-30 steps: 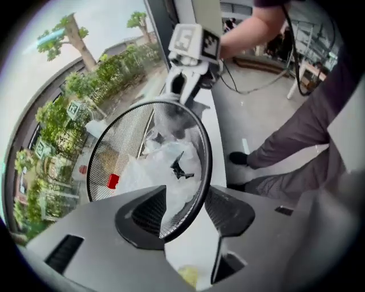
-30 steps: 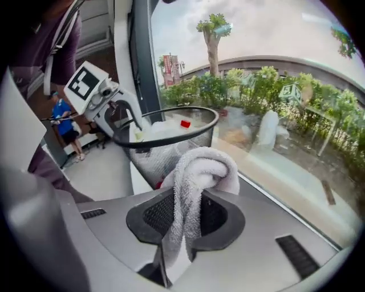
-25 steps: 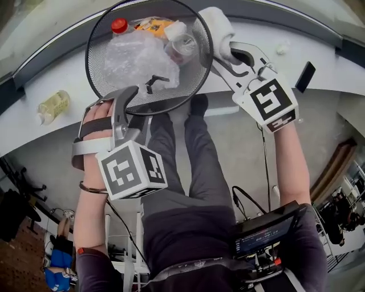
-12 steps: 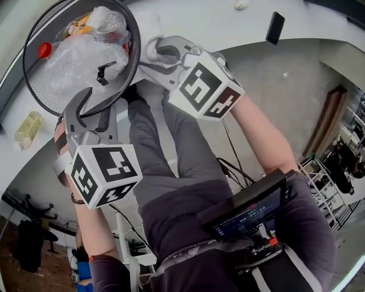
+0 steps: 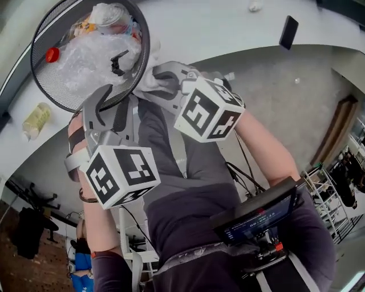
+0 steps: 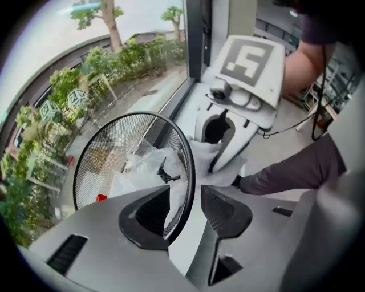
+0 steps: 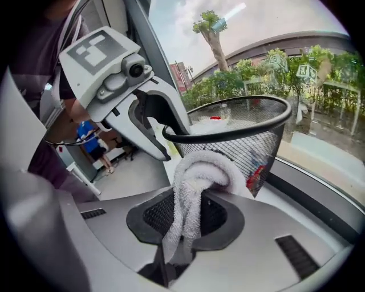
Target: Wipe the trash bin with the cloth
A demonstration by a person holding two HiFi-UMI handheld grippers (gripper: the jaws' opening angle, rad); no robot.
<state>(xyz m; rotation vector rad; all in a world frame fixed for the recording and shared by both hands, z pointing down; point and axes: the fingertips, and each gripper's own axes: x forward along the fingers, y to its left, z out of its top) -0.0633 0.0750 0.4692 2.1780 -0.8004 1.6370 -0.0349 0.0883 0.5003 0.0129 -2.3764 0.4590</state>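
Note:
A black mesh trash bin full of plastic waste stands on a white ledge. My left gripper straddles its near rim, one finger inside and one outside. In the left gripper view the rim runs between the pads with a gap at the outer pad. The jaws have just been closing and stand open around the rim. My right gripper is shut on a folded white cloth. The cloth's bunched end rests against the bin's outer mesh, close beside the left gripper.
A yellowish bottle lies on the ledge left of the bin. A black phone and a white crumpled scrap lie farther right. The person's legs stand below the ledge, and a screen hangs at the waist. A window runs behind the bin.
My right gripper has carried the cloth from the bin's far right side round to its near side, next to the left gripper. The left gripper stays at the rim.

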